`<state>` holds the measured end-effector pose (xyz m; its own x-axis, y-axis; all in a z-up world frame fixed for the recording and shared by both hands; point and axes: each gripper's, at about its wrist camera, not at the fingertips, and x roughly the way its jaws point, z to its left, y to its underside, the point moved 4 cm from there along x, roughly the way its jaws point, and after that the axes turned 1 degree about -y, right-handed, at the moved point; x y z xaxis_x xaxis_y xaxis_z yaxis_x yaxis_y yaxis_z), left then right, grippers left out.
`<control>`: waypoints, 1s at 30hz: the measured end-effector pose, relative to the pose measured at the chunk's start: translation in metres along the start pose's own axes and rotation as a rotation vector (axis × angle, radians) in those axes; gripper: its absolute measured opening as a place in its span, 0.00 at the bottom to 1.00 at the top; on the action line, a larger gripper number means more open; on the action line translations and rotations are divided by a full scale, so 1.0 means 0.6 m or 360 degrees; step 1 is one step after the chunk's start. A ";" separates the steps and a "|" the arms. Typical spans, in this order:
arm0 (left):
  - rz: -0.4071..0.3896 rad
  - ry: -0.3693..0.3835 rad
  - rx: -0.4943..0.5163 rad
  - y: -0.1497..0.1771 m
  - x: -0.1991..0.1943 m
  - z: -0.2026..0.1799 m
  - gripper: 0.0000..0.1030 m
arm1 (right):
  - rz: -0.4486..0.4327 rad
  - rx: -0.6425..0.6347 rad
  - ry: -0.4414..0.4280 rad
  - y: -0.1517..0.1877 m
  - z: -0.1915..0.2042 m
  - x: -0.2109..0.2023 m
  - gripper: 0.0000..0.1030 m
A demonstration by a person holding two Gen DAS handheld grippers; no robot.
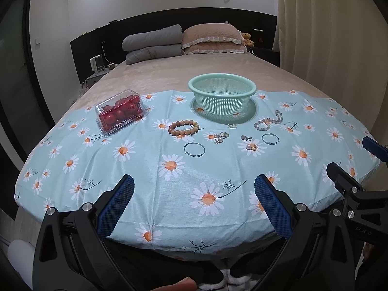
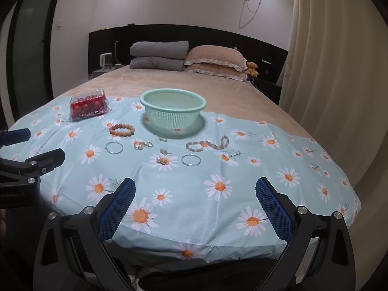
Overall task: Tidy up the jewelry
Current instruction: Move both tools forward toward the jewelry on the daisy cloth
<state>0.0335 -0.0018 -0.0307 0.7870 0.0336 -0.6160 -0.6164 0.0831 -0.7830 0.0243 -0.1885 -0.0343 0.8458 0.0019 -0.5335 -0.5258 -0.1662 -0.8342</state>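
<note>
Jewelry lies on a blue daisy cloth (image 1: pixel 150 177) in front of a green mesh basket (image 1: pixel 222 96) (image 2: pixel 172 112). There is a brown bead bracelet (image 1: pixel 183 127) (image 2: pixel 121 129), a pale bead bracelet (image 1: pixel 268 121) (image 2: pixel 207 144), two thin silver bangles (image 1: pixel 194 149) (image 1: pixel 270 139) (image 2: pixel 114 147) (image 2: pixel 190 160), and small pearl pieces (image 1: pixel 251 147) (image 2: pixel 161 160). My left gripper (image 1: pixel 194 191) is open and empty above the cloth's near edge. My right gripper (image 2: pixel 195 194) is open and empty beside it, to its right; one of its fingers (image 1: pixel 339 172) also shows in the left wrist view.
A clear box of red cherry tomatoes (image 1: pixel 120 111) (image 2: pixel 88 105) stands left of the basket. Behind the cloth lie the beige bed cover, folded grey blankets (image 1: pixel 152 43), pillows (image 1: pixel 213 38) and a small teddy bear (image 2: pixel 252 69). Curtains (image 2: pixel 327 72) hang at the right.
</note>
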 end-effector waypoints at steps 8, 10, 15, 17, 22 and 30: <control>0.0042 0.0004 0.0012 0.002 0.013 0.002 0.95 | 0.0014 -0.0019 0.0002 0.002 0.004 0.007 0.93; 0.0056 0.0001 0.0015 0.003 0.017 -0.002 0.95 | 0.0022 -0.0019 0.0001 0.002 0.005 0.010 0.93; 0.0068 0.0016 0.0040 0.005 0.019 -0.008 0.95 | 0.0032 -0.0022 -0.0010 0.001 0.008 0.018 0.93; 0.0084 0.0025 0.0045 0.005 0.022 -0.009 0.95 | 0.0040 -0.0025 -0.0007 0.002 0.009 0.021 0.93; 0.0169 0.0118 0.0004 0.009 0.041 -0.009 0.95 | 0.0064 -0.0026 0.0003 0.004 0.009 0.035 0.93; 0.0221 0.0071 0.0013 0.007 0.074 -0.004 0.95 | 0.0136 -0.0027 -0.0002 0.004 0.006 0.076 0.93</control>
<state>0.0660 -0.0022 -0.0614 0.6921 0.0013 -0.7218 -0.7191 0.0887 -0.6893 0.0612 -0.1850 -0.0610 0.7976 -0.0121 -0.6030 -0.5947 -0.1823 -0.7830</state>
